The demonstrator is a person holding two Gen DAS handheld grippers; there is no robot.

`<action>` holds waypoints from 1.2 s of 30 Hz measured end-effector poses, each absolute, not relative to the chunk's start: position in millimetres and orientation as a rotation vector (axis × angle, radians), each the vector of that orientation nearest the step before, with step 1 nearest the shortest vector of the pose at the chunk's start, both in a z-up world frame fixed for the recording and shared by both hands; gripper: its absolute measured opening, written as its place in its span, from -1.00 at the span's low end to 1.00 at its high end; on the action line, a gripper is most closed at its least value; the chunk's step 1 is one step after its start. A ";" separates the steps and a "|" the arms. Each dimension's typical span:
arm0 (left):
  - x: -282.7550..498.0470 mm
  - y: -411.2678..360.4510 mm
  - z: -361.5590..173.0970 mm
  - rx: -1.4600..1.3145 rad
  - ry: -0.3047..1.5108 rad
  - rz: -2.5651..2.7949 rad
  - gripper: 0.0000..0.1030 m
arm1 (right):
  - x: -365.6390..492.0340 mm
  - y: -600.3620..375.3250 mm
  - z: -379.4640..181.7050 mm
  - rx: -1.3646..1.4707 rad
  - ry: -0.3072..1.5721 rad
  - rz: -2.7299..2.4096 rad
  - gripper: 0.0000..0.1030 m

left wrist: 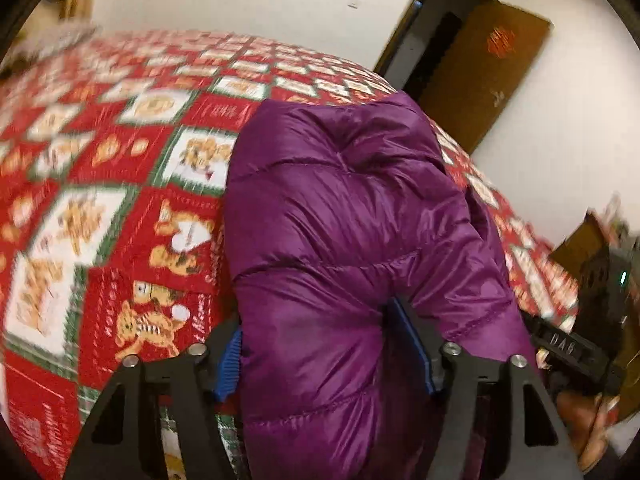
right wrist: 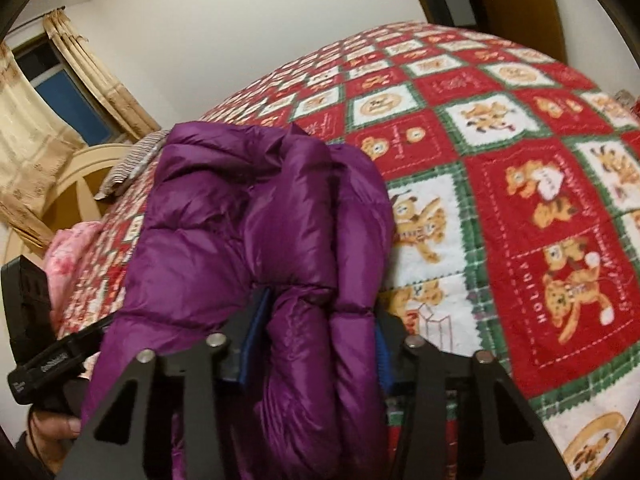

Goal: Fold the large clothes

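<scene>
A puffy purple down jacket (left wrist: 340, 200) lies bunched up on the bed, near its front edge. In the left wrist view my left gripper (left wrist: 320, 340) has its blue pads (left wrist: 229, 360) pressed into either side of a thick fold of the jacket. In the right wrist view the jacket (right wrist: 240, 208) is doubled into rolls, and my right gripper (right wrist: 316, 340) squeezes one roll between its blue pads (right wrist: 253, 336). The two grippers are close together on the same bundle. Each view shows the other gripper's black body at its edge, with a hand (right wrist: 52, 428) on it.
A red, green and white quilt (right wrist: 520, 200) with bear pictures covers the bed. A brown door (left wrist: 480, 72) stands open past the far side. Beige curtains (right wrist: 24, 140), a cream headboard (right wrist: 76, 184), a striped pillow (right wrist: 128, 164) and pink cloth (right wrist: 68, 248) are at the bed's head.
</scene>
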State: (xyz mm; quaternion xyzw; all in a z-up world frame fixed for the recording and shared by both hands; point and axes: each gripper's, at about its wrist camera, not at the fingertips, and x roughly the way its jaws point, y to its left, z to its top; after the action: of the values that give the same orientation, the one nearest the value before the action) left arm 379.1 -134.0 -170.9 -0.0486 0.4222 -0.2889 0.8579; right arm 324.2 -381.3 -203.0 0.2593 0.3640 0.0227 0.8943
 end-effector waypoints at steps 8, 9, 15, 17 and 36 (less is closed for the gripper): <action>337.3 -130.8 -130.7 0.072 0.742 -0.570 -0.39 | 301.9 -357.7 -182.9 0.519 0.705 0.077 -0.57; 330.0 -126.2 -123.4 0.085 0.720 -0.556 -0.39 | 302.8 -352.6 -178.3 0.512 0.699 0.085 -0.58; 307.0 -77.8 -82.4 0.087 0.613 -0.477 -0.41 | 304.8 -308.3 -143.8 0.468 0.649 0.182 -0.60; 303.2 -57.0 -73.4 0.089 0.595 -0.440 -0.41 | 309.0 -291.7 -134.7 0.450 0.639 0.217 -0.61; 300.1 62.9 -94.9 0.050 0.635 -0.224 -0.41 | 366.8 -156.1 -135.6 0.301 0.725 0.434 -0.61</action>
State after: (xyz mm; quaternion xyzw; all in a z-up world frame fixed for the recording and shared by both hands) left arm 300.1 62.9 -94.9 0.0246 0.3116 -0.1097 0.9435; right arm 366.8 -156.1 -135.6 0.1454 0.3504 0.2098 0.9011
